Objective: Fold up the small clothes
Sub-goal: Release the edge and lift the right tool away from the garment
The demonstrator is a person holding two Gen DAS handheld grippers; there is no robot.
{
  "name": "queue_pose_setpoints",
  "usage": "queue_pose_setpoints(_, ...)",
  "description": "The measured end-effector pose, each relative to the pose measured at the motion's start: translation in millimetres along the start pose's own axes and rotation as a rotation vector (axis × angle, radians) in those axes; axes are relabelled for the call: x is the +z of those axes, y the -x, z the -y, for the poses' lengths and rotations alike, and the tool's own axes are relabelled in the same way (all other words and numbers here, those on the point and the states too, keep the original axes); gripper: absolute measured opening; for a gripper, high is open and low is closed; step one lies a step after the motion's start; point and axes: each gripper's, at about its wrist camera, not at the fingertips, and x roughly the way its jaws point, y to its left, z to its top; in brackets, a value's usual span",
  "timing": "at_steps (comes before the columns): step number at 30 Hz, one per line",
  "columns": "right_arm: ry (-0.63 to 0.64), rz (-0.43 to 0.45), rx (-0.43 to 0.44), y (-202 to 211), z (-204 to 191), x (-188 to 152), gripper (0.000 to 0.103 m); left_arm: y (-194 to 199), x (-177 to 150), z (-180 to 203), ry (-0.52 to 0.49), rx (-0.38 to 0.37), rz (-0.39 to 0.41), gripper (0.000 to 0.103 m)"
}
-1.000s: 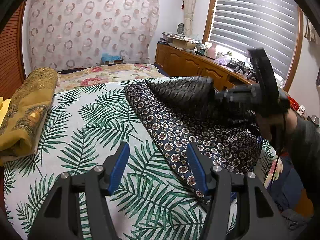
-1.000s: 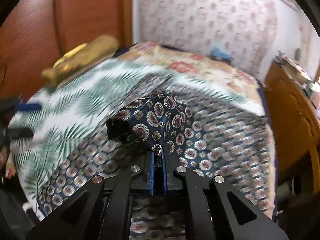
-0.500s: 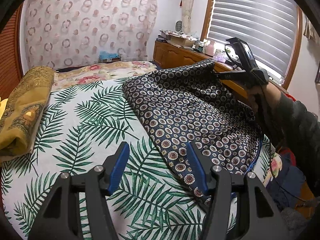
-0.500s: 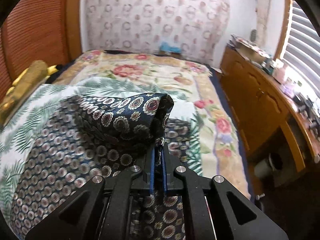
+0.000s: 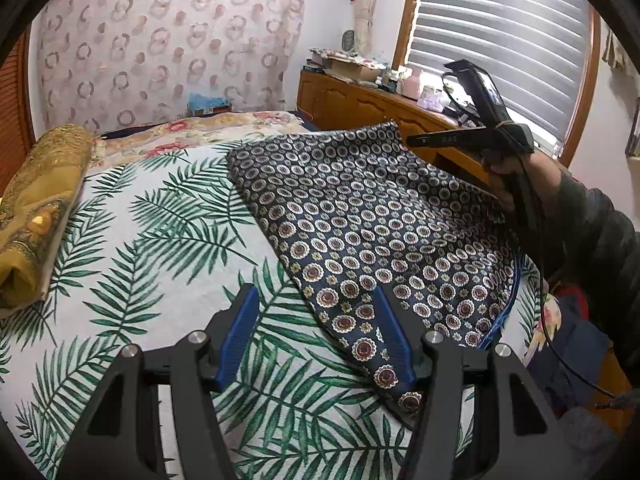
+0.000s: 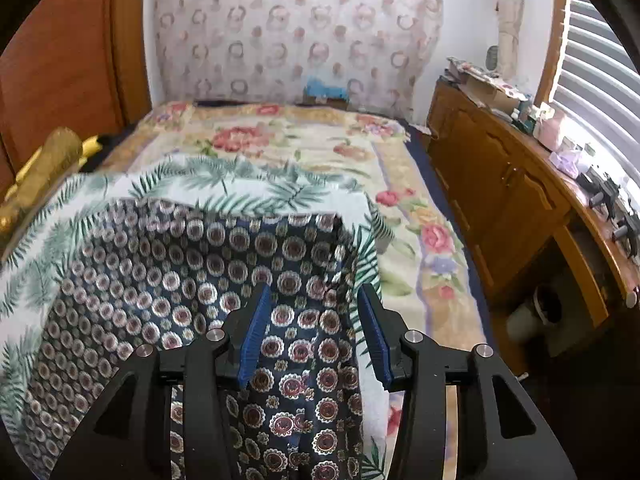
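Circle-patterned curtain, wooden cabinets under bright slatted blinds, wood-panelled wall.

Open palm-print spread left; cabinet right

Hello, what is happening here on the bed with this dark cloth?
A person with a two-finger gripper in each hand is folding a dark patterned cloth on a bed with a palm-leaf sheet. The right gripper has just been opening its jaws; the cloth lies under them, not pinched. The left gripper hangs open over the near corner of the cloth and holds nothing. A rolled yellow fabric lies at the left edge of the bed.
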Motion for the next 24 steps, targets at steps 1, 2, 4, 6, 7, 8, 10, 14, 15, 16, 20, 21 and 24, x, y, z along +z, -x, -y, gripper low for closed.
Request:
queue_pose_setpoints(1, 0.004, -0.008, -0.001, -2, -2, -1, 0.045, -2, -1, 0, -0.001, 0.001, -0.007, 0.058)
queue_pose_setpoints(2, 0.007, -0.018, -0.001, -6, -3, -2, 0.045, -4, -1, 1, -0.001, 0.001, -0.013, 0.058)
queue_pose_setpoints(4, 0.0, -0.021, -0.001, -10, -2, 1, 0.045, -9, -3, 0, 0.0, 0.004, -0.028, 0.058)
queue_pose_setpoints(6, -0.014, -0.012, 0.003, -13, 2, 9, 0.046, -12, -4, -1, 0.006, 0.009, -0.037, 0.058)
queue_pose_setpoints(7, -0.021, -0.005, 0.006, -13, 3, 12, 0.046, -13, -4, -2, 0.012, 0.009, -0.039, 0.058)
queue_pose_setpoints(8, -0.034, 0.006, 0.009, -13, 5, 17, 0.046, -14, -5, -2, 0.016, 0.009, -0.041, 0.058)
queue_pose_setpoints(10, -0.078, 0.038, 0.016, -13, 9, 28, 0.046, -15, -6, -3, 0.017, 0.012, -0.044, 0.058)
queue_pose_setpoints(14, -0.116, 0.046, 0.049, -23, 8, 45, 0.046, -15, -7, -5, 0.02, 0.014, -0.044, 0.058)
queue_pose_setpoints(15, -0.11, 0.029, 0.046, -30, 5, 48, 0.046, -15, -7, -5, 0.02, 0.015, -0.044, 0.058)
queue_pose_setpoints(16, -0.103, 0.013, 0.038, -35, 6, 49, 0.046, -16, -7, -5, 0.02, 0.015, -0.046, 0.058)
queue_pose_setpoints(20, -0.064, -0.077, -0.06, -67, 6, 45, 0.046, -17, -8, -4, 0.016, 0.012, -0.051, 0.058)
queue_pose_setpoints(21, -0.057, -0.1, -0.094, -75, 9, 42, 0.046, -17, -8, -4, 0.016, 0.012, -0.052, 0.058)
queue_pose_setpoints(24, -0.069, -0.138, -0.135, -87, 23, 34, 0.046, -17, -9, -5, 0.017, 0.01, -0.053, 0.058)
